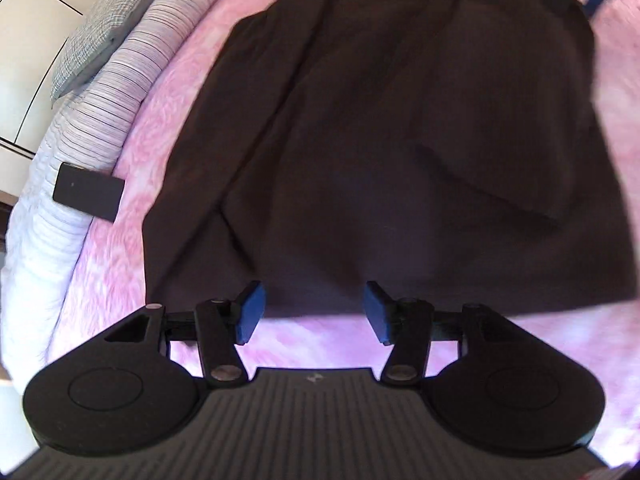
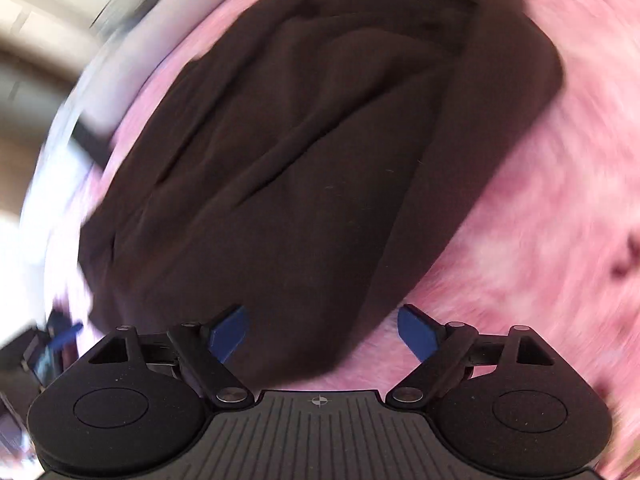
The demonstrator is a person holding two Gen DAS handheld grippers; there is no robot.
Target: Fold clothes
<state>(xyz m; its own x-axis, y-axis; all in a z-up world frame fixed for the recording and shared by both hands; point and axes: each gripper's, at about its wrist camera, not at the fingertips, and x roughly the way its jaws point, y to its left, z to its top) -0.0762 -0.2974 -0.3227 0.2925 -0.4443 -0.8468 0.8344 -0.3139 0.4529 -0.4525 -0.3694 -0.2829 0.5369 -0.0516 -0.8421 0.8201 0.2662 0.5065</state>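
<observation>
Left wrist: left gripper (image 1: 313,312) spread, empty, over near hem of dark garment (image 1: 400,140) lying on pink blanket (image 1: 168,128). Right wrist, blurred: right gripper (image 2: 324,334) wide, empty, at garment's (image 2: 300,160) corner. Soft, limp, light; pinch hem corners

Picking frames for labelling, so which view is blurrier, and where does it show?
Right wrist: heavy motion smear over the pink blanket and room edge; dark garment soft. Left wrist: milder, striped bedding fairly crisp, garment's right edge blurred. Both fisheye-bent.
</observation>
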